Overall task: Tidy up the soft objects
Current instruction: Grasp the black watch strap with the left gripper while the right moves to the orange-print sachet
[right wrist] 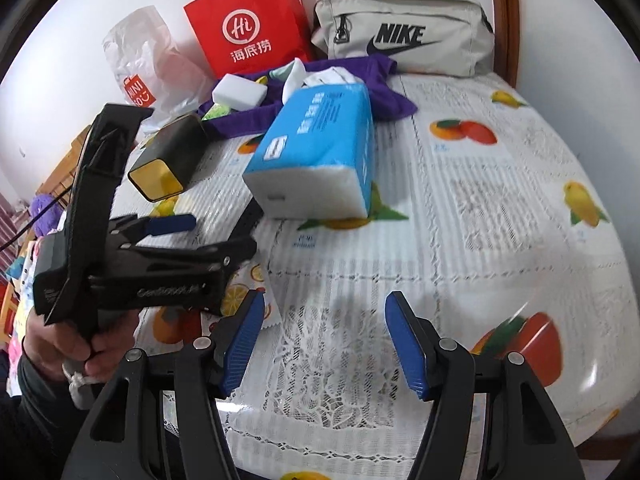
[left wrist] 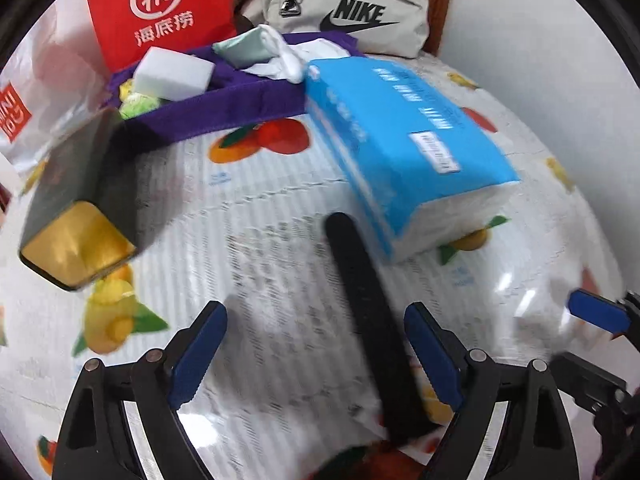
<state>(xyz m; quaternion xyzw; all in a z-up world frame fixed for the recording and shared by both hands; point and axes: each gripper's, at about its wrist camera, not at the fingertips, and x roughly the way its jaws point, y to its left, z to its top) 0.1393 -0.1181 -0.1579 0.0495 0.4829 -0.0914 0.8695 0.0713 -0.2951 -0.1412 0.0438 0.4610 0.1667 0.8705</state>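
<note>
A blue tissue pack [left wrist: 404,140] lies on the fruit-print tablecloth [left wrist: 260,208], ahead and right of my left gripper [left wrist: 316,344], which is open and empty. A flat black strap [left wrist: 364,320] lies between its fingers. A purple cloth [left wrist: 224,104] at the back holds a white sponge [left wrist: 172,74], a pale green folded cloth [left wrist: 244,46] and white fabric [left wrist: 286,58]. My right gripper [right wrist: 324,340] is open and empty over the lace cloth, with the tissue pack [right wrist: 316,148] ahead. The left gripper [right wrist: 168,226] shows at its left.
A black-and-gold box [left wrist: 80,208] lies at the left. A red paper bag [left wrist: 160,8], a grey Nike pouch [left wrist: 348,12] and a clear Miniso plastic bag [right wrist: 140,68] stand at the back against the wall. The table edge curves at the right.
</note>
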